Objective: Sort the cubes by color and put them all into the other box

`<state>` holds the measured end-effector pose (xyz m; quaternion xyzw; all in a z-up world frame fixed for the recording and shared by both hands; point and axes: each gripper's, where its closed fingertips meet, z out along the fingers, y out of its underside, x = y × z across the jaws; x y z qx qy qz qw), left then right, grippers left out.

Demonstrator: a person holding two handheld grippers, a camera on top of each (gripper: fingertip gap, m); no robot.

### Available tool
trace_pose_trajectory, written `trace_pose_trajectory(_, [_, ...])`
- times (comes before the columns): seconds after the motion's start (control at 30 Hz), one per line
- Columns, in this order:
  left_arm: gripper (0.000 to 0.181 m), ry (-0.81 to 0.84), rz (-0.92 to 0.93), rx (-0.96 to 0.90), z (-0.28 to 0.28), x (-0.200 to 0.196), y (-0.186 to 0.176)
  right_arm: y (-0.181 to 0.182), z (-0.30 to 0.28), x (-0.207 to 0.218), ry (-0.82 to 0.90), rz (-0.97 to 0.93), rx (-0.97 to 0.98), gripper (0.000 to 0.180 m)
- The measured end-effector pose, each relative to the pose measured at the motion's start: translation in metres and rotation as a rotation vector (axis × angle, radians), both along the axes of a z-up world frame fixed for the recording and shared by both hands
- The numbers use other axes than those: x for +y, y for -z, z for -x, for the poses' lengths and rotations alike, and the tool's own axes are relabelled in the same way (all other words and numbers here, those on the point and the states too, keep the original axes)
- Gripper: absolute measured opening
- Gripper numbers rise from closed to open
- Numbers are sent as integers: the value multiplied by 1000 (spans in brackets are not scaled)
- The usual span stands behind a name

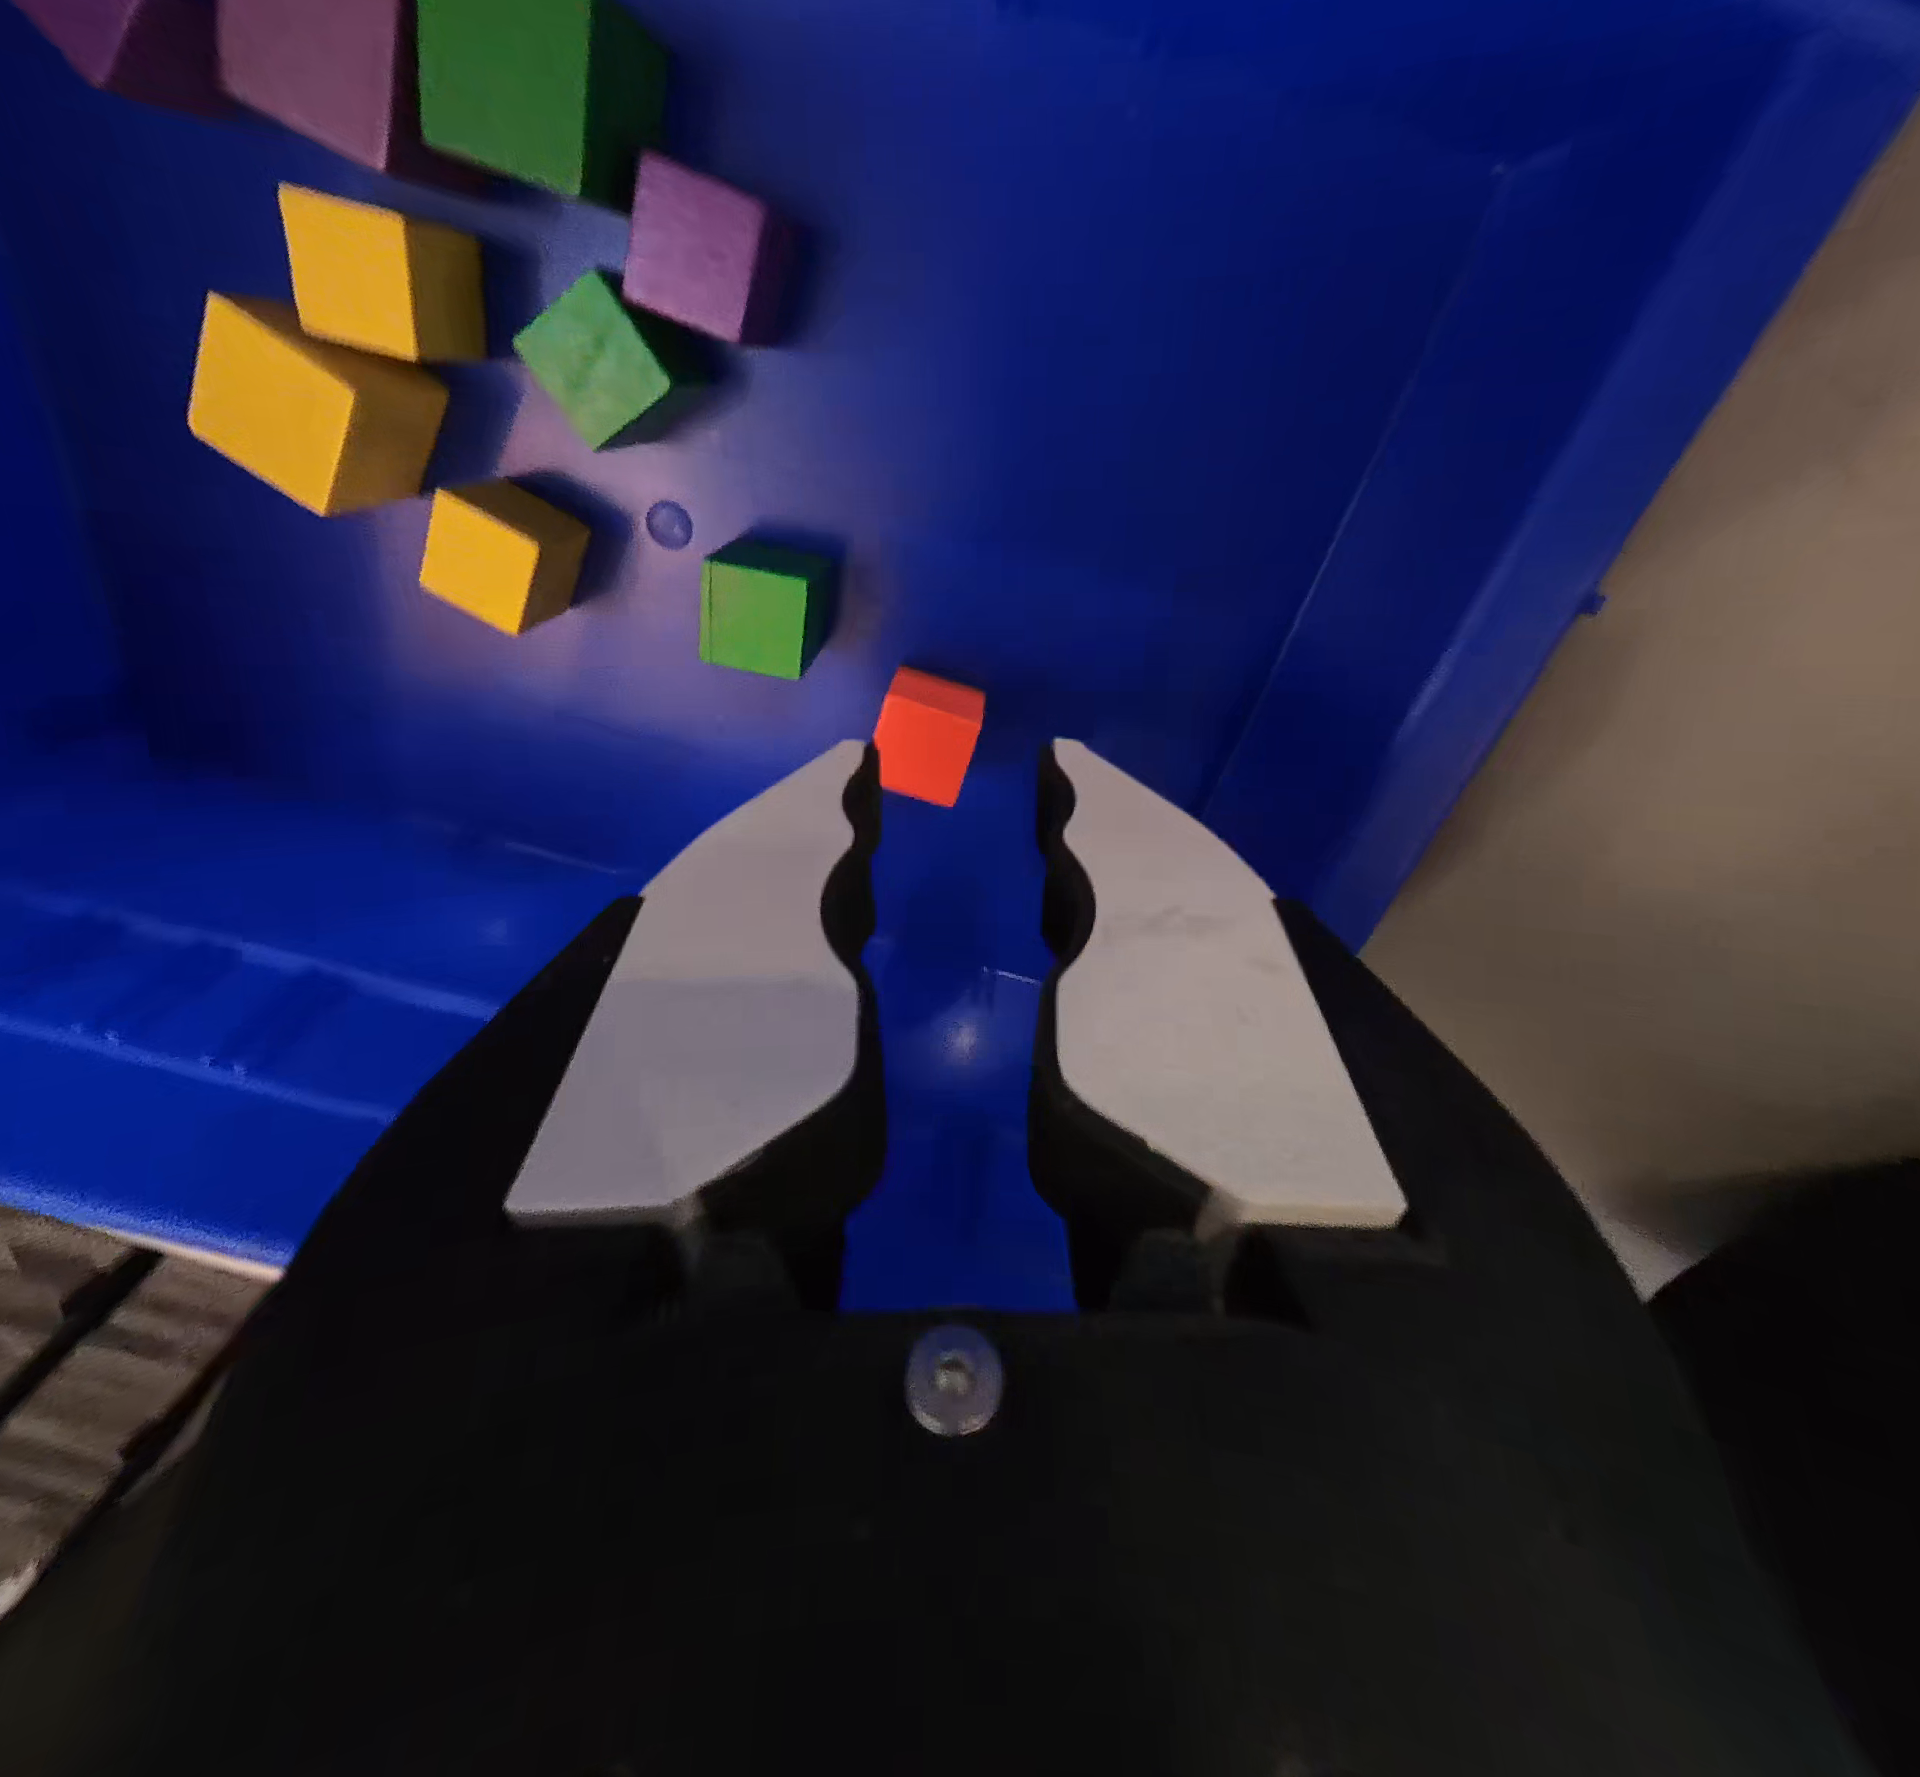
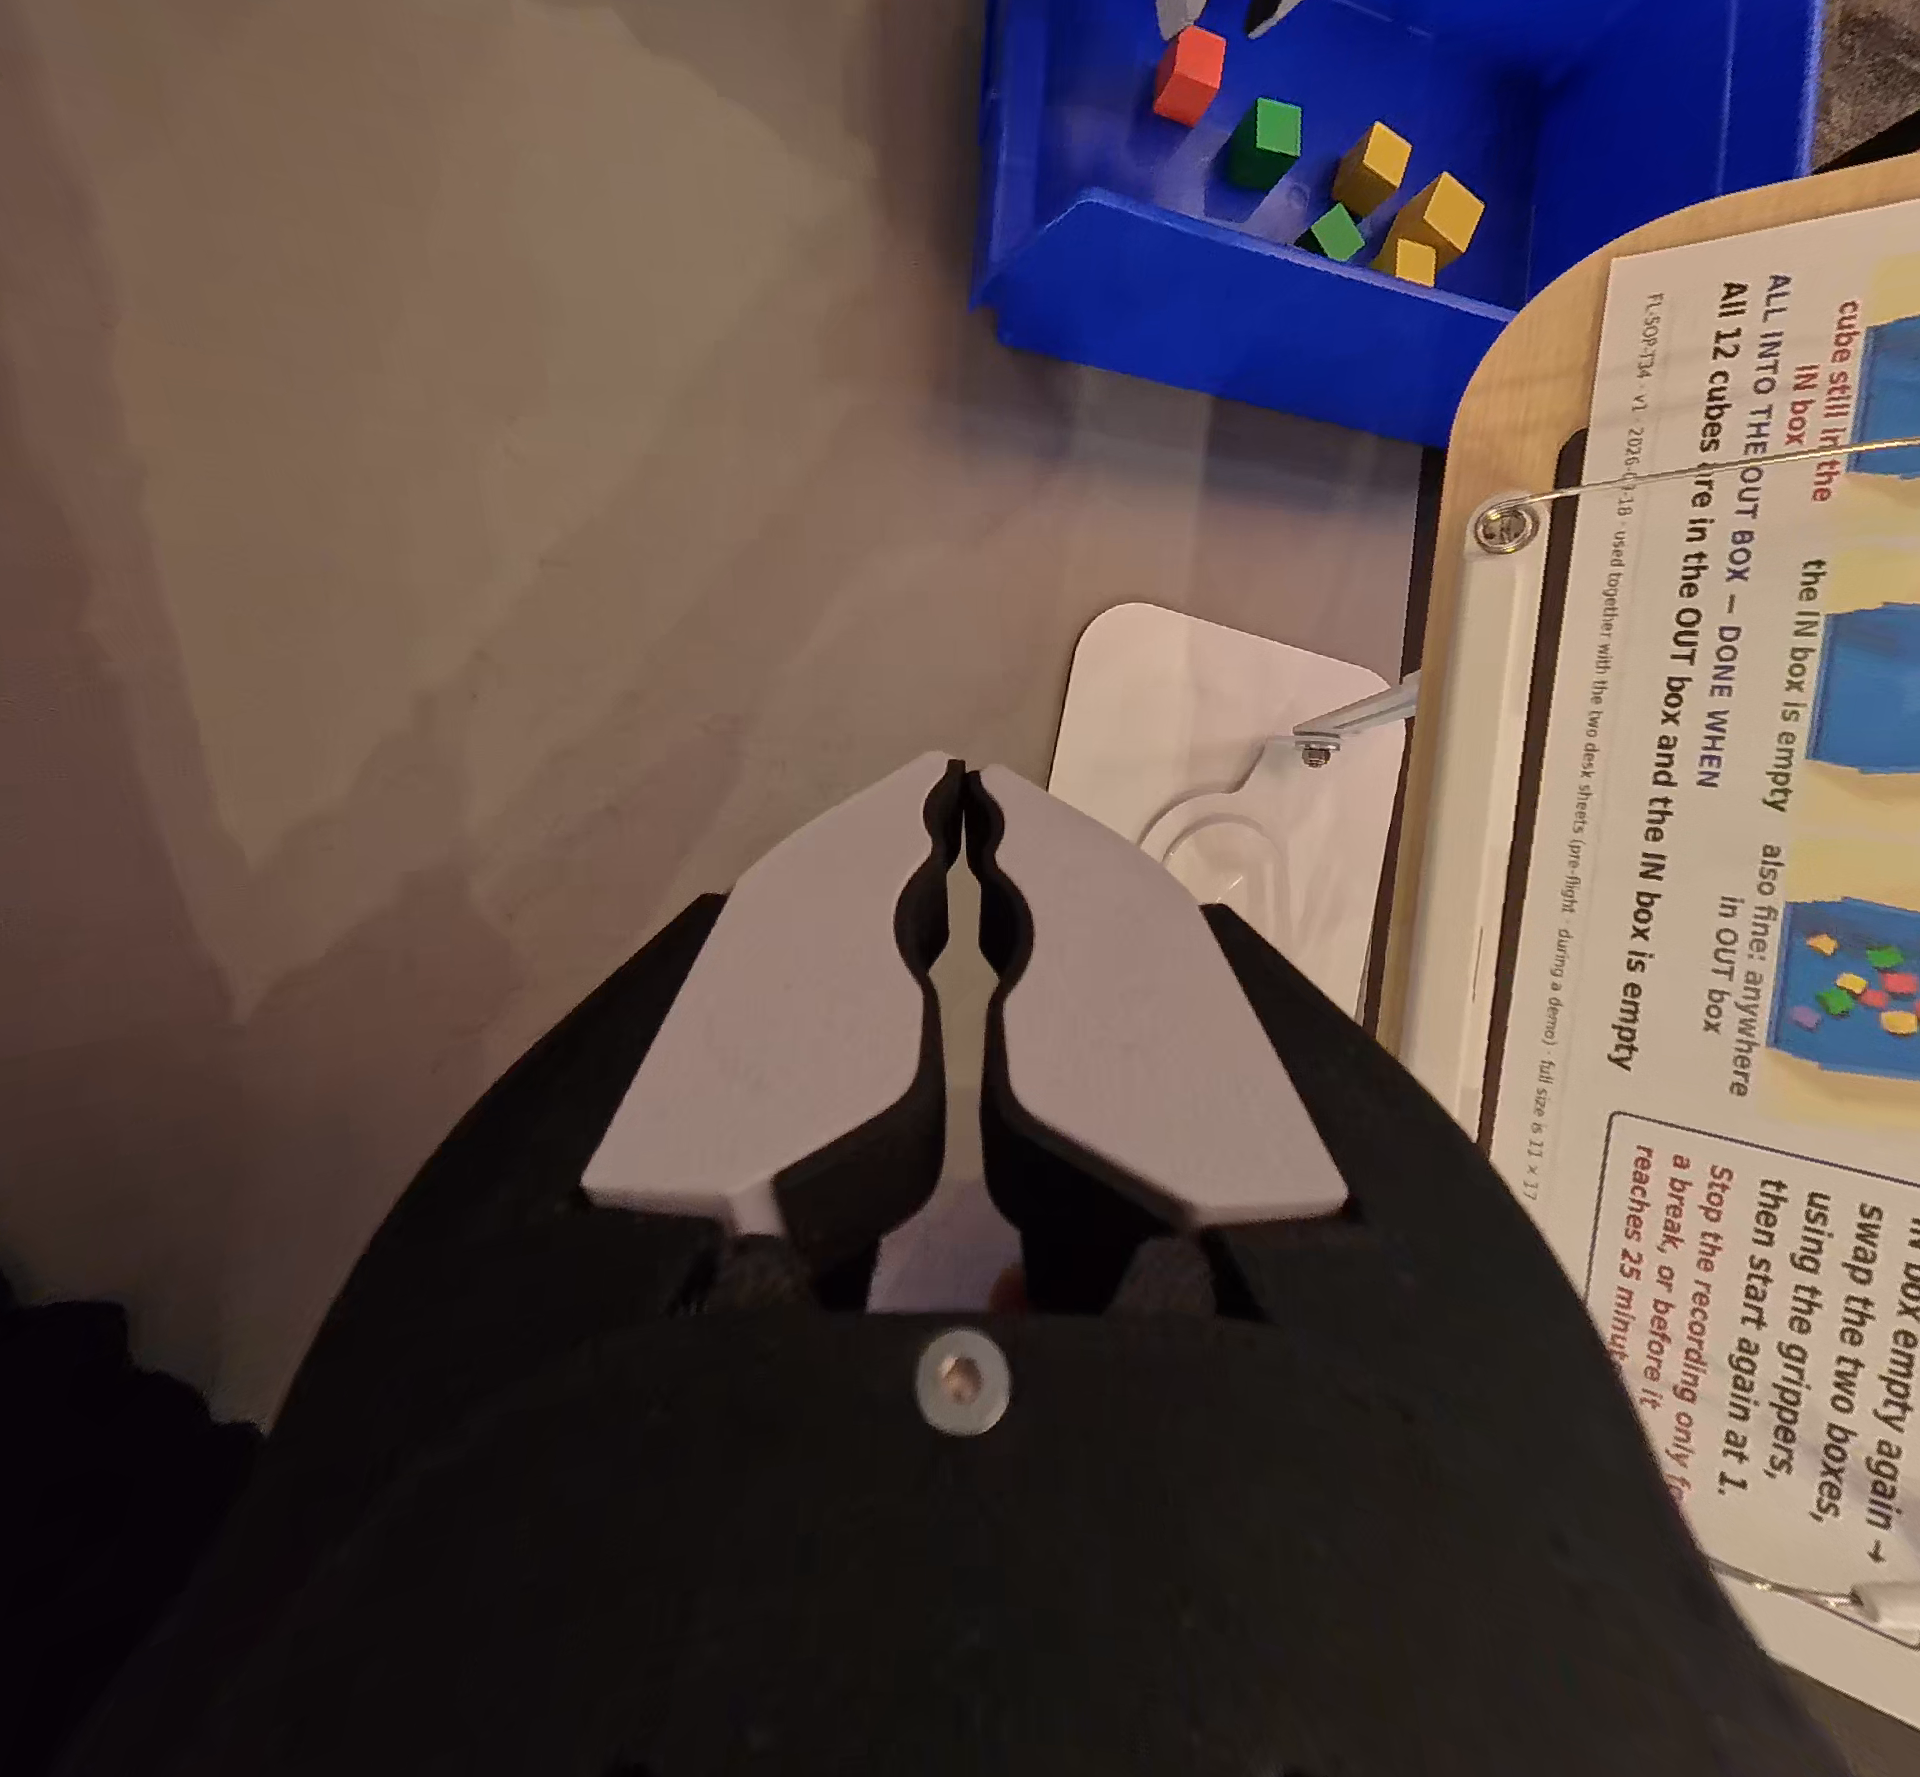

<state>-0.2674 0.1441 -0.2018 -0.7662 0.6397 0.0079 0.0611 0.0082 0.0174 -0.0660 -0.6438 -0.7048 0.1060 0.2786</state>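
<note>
A small red cube lies on the floor of a blue box, just beyond my left gripper, which is open and empty above it. Farther in lie green cubes, yellow cubes and purple cubes in loose clusters. In the right wrist view the same blue box sits far off with the red cube, green cubes and yellow cubes, and the left gripper over the red one. My right gripper is shut and empty over the grey table.
A wooden board holding a printed instruction sheet lies at the right of the right wrist view, next to the box. A white plate with a metal arm lies just beyond my right gripper. The grey tabletop spreads to the left. Left tips to right tips: about 35 centimeters. The white plate is about 25 centimeters from both grippers' fingertips.
</note>
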Motion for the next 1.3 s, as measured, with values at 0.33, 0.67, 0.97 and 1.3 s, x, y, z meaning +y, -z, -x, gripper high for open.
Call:
trace_pose_trajectory(0.33, [28,84,-15,117,14,7,19,7,2,2,-2,15,-19,0])
trace_pose_trajectory(0.67, [28,106,-45,171,14,9,24,8,2,3,0,17,-22,0])
trace_pose_trajectory(0.97, [23,95,-51,254,21,10,31,7,2,3,0,13,-18,0])
trace_pose_trajectory(1.3, [23,112,-33,244,12,7,37,6,1,3,0,10,-17,0])
